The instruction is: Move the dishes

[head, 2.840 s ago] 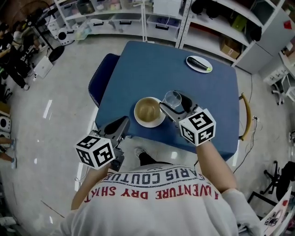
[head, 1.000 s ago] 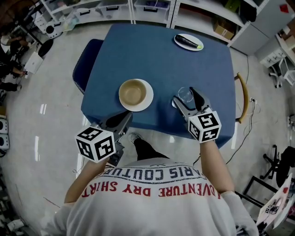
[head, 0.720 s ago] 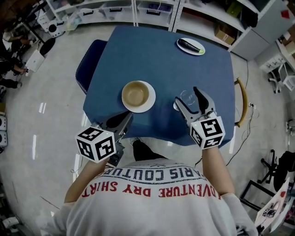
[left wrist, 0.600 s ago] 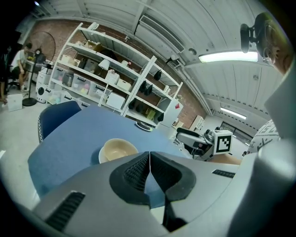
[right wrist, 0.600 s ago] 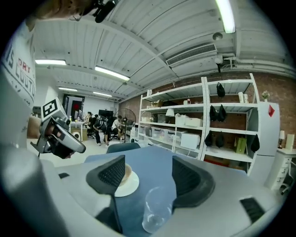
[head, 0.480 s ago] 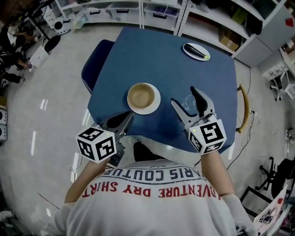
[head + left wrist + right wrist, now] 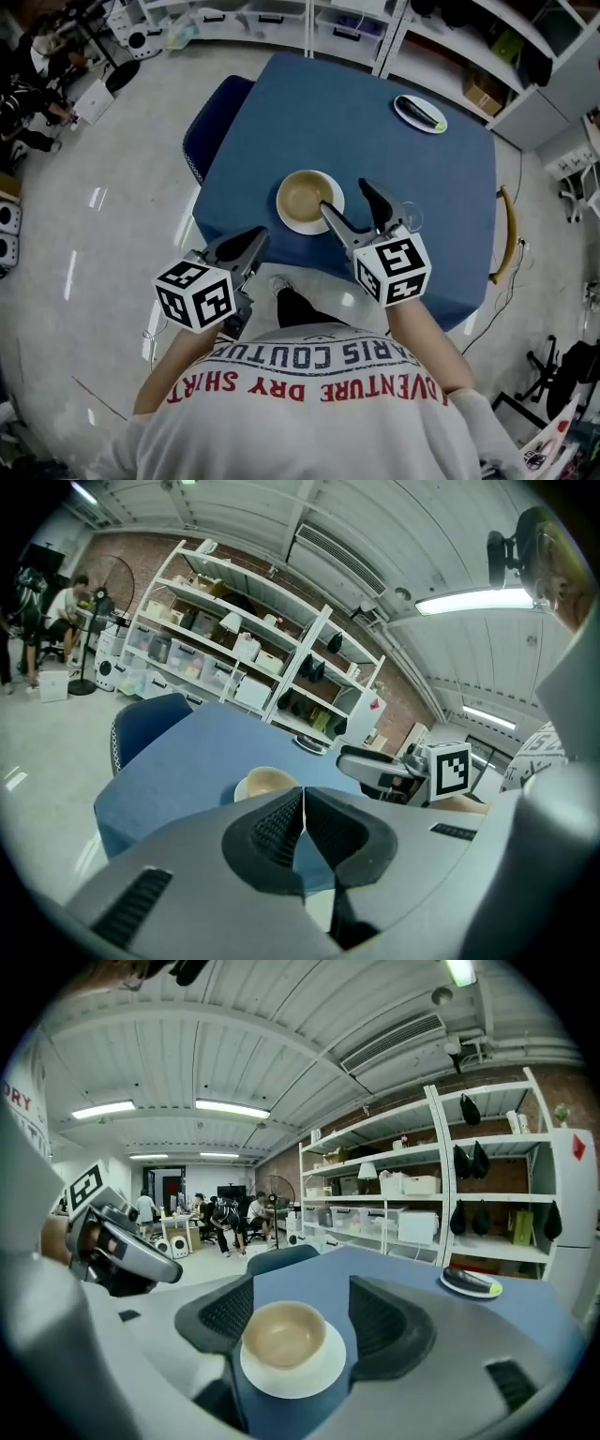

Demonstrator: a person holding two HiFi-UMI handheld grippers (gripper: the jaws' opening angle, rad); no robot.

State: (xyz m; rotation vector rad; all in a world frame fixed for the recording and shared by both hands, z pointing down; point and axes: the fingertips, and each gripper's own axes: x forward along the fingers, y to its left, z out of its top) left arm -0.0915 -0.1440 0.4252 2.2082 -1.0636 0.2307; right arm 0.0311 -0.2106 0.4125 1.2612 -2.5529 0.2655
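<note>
The glass [image 7: 411,217], set at 3 o'clock of the bowl [image 7: 307,194] and just beside the right gripper [image 7: 344,195], could be toppled by a sideways swing. The bowl could be slid off its saucer [image 7: 309,225] by a tilted lift. The right gripper's jaws are held wide apart on nothing. The left gripper's [image 7: 303,810] are pressed together, empty. The tan, seemingly empty bowl is seated on a white saucer at 6 o'clock on the blue table [image 7: 375,112].

Ceiling strip lights [image 7: 230,1108] are lighting the room brightly and evenly, glinting in streaks off the pale floor [image 7: 97,199], while fisheye distortion is bending and darkening each view's edges.
</note>
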